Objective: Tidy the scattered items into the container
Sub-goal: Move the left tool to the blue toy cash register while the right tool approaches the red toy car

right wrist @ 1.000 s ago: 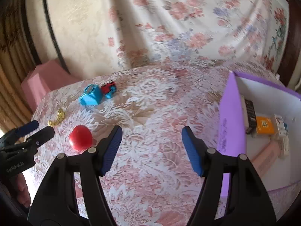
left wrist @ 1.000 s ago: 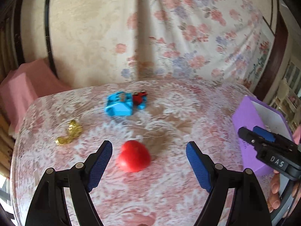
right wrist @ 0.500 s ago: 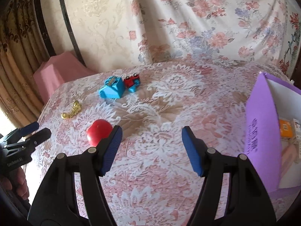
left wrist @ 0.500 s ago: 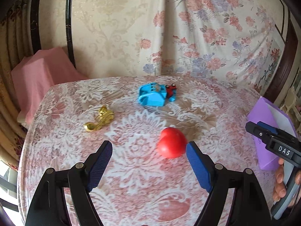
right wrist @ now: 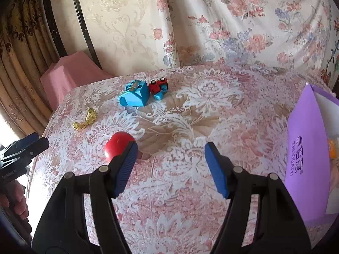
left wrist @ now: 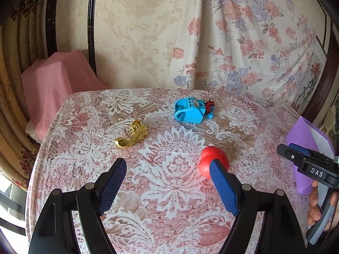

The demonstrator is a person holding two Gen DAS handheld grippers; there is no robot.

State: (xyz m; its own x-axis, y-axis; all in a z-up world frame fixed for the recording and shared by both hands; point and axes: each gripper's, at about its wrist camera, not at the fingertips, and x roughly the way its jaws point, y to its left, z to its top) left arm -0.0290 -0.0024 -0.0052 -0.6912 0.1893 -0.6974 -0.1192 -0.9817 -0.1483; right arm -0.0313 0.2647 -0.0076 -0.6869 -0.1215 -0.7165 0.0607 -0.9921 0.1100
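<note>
two grippers level over table, left gripper (left wrist: pixel 167 170) jaws wide, right gripper (right wrist: pixel 170 154) jaws wide

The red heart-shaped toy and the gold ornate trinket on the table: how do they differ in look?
The red heart-shaped toy is smooth and plump; the gold ornate trinket is thin, curly and shiny. The red toy lies nearer the purple box; the gold trinket lies toward the table's left edge. Both rest on the lace tablecloth, outside the box and ungrasped.
</note>
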